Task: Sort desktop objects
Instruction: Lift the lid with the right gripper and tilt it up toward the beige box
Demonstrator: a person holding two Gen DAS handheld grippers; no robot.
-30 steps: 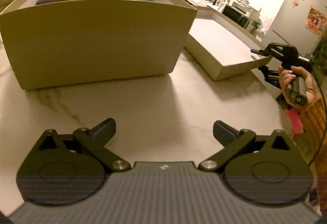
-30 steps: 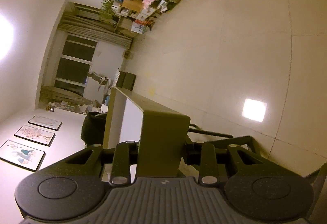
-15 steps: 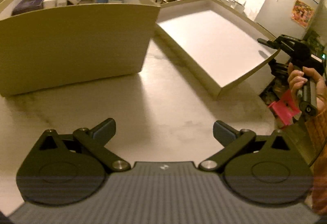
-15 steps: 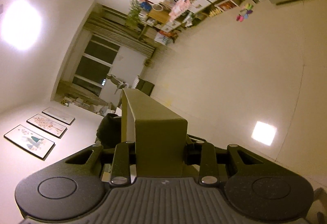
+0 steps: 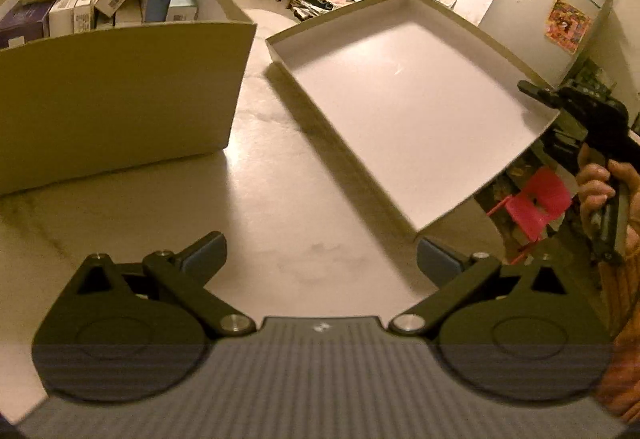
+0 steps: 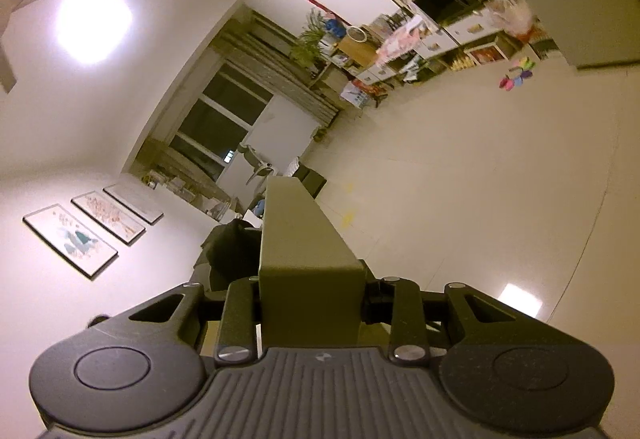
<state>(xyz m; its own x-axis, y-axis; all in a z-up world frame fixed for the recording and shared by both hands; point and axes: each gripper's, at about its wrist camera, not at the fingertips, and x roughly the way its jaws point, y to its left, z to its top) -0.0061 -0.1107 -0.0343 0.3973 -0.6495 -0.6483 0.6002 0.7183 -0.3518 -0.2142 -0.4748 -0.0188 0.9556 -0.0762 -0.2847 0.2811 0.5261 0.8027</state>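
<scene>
Between the left gripper's (image 5: 320, 255) wide-apart jaws lies only bare marble-patterned tabletop (image 5: 280, 207), pale with faint grey veins; nothing is held there. Ahead and to its left stands a deep olive cardboard box (image 5: 120, 95) with smooth matte walls, packed with small cartons (image 5: 100, 3) set on edge — white, blue and purple, some with barcode labels. Ahead and to its right is the box lid (image 5: 400, 99), a shallow rectangular tray, olive outside and white inside, tilted with its far-right side raised off the table.

The right gripper (image 5: 560, 99) is clamped on that raised side wall of the lid; in its own view the jaws press flat against both faces of the olive cardboard rim (image 6: 308, 259), which runs away from the camera as a straight edge. A hand (image 5: 600, 187) grips its handle, with an orange knitted sleeve (image 5: 624, 319) below.

Compared with a second ago, the lid has been tipped up much further — then only its grey underside-like top showed lying nearly flat, now its white interior faces the left camera. The right camera's view has rolled, and the big box sits further to the left gripper's left.
</scene>
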